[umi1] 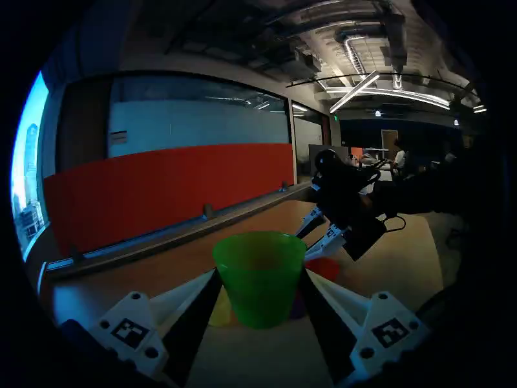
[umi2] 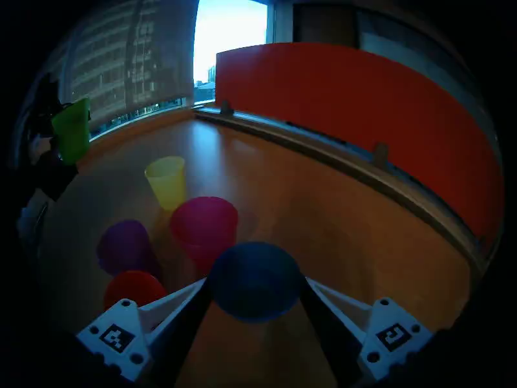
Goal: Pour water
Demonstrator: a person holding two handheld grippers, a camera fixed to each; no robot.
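A green cup (umi1: pixel 258 278) stands upright between the fingers of my left gripper (umi1: pixel 258 279), which is shut on it above the wooden table (umi1: pixel 394 258). My right gripper (umi2: pixel 255 284) is shut on a dark blue cup (umi2: pixel 255 279), held over the table (umi2: pixel 336 220); the cup's tilt is unclear. The left gripper view shows the right gripper (umi1: pixel 321 234) farther off, with a dark-sleeved hand behind it. At the far left of the right gripper view, the green cup (umi2: pixel 72 129) is held up in the air.
On the table below the blue cup stand a magenta cup (umi2: pixel 203 226), a yellow cup (umi2: pixel 167 181), a purple cup (umi2: pixel 126 249) and a red cup (umi2: pixel 134 288). A red partition (umi2: pixel 362 103) and a window ledge (umi2: pixel 310 152) border the table's far side.
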